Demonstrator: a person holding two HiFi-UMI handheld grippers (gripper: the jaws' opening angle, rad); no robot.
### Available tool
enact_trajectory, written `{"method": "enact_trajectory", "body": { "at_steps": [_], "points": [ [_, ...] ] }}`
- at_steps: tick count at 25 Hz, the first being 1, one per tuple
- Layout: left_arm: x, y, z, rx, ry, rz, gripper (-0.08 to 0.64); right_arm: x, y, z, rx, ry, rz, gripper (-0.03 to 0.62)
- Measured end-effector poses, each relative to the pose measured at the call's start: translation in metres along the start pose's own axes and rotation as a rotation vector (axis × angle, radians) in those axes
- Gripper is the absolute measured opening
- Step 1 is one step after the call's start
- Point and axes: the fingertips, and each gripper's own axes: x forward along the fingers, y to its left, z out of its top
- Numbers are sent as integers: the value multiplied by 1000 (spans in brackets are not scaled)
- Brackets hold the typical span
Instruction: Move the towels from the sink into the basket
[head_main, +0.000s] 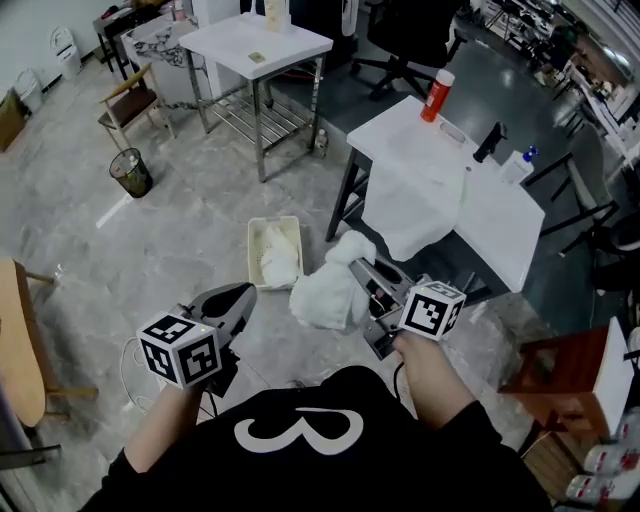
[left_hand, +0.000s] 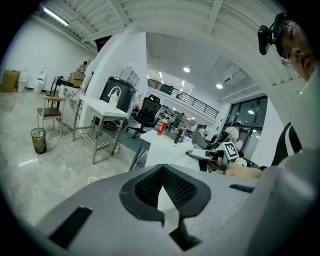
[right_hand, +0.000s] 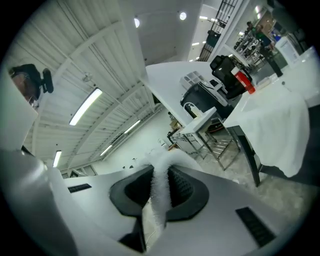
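Note:
My right gripper (head_main: 360, 270) is shut on a bunched white towel (head_main: 322, 295), which hangs above the floor just right of the basket. In the right gripper view the towel (right_hand: 161, 177) is pinched between the pads of the right gripper (right_hand: 160, 195). The cream basket (head_main: 252, 245) stands on the floor and holds another white towel (head_main: 280, 262). A further white cloth (head_main: 415, 200) drapes over the edge of the white table (head_main: 500, 215). My left gripper (head_main: 243, 295) hovers left of the basket, jaws together and empty; the left gripper (left_hand: 162, 192) shows no thing between its pads.
A red bottle (head_main: 437, 95) and small items stand on the white table. A steel table (head_main: 260, 45), a wooden chair (head_main: 130, 100) and a mesh bin (head_main: 131, 172) are farther off. A brown stool (head_main: 560, 370) is at the right.

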Motion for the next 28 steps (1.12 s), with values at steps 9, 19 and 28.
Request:
{"method": "enact_trajectory", "body": {
  "at_steps": [9,19,28],
  "points": [
    [-18,69,1,-85,-19,144,6,106,-6,-21,58,115,115,55],
    [5,158,22,-202,-36,286,6,222,-44,-46,85,334,199,55],
    [76,232,32,-283,-48,337,6,272,-141,-25,118,407,128,55]
  ]
}}
